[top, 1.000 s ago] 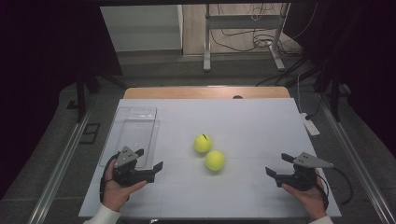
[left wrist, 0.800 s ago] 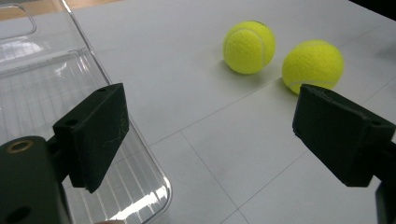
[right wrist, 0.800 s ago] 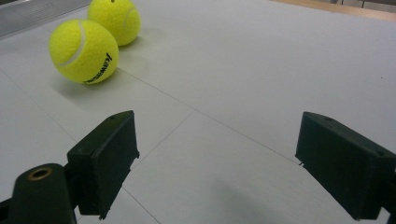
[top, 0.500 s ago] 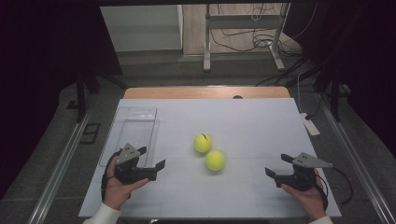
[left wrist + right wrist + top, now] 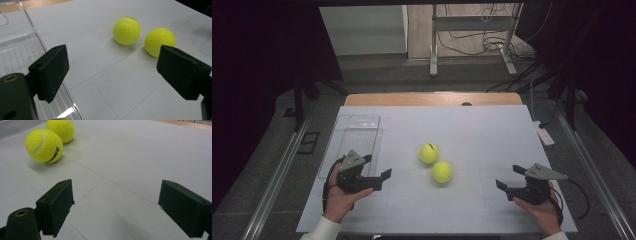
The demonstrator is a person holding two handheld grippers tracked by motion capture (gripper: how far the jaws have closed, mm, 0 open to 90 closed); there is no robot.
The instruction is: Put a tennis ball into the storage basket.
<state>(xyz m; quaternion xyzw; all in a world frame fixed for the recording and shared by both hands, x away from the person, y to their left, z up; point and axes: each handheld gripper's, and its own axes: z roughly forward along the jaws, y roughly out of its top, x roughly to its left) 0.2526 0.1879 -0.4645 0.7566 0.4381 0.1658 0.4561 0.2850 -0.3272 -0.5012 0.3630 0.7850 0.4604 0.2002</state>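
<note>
Two handheld grippers rest low over a white table, each held by a person whose hands enter from the near edge. The left gripper stands with its jaws wide apart and nothing between them, its tips just beside the near right corner of a clear plastic tray; in the left gripper view the tray's rim runs under the left-hand jaw. The right gripper is likewise spread wide and empty-handed, close to the table's near right edge.

Two yellow tennis balls lie between the grippers, near each other but apart. The farther ball sits ahead of the left gripper; the nearer ball lies a little closer to the right gripper. Bare white surface, crossed by thin seam lines, separates each gripper from the balls, and more open table stretches beyond them to a wooden strip along the far edge.

In the right gripper view the nearer ball carries black printed lettering, too small and slanted to read; the farther ball sits behind it
</note>
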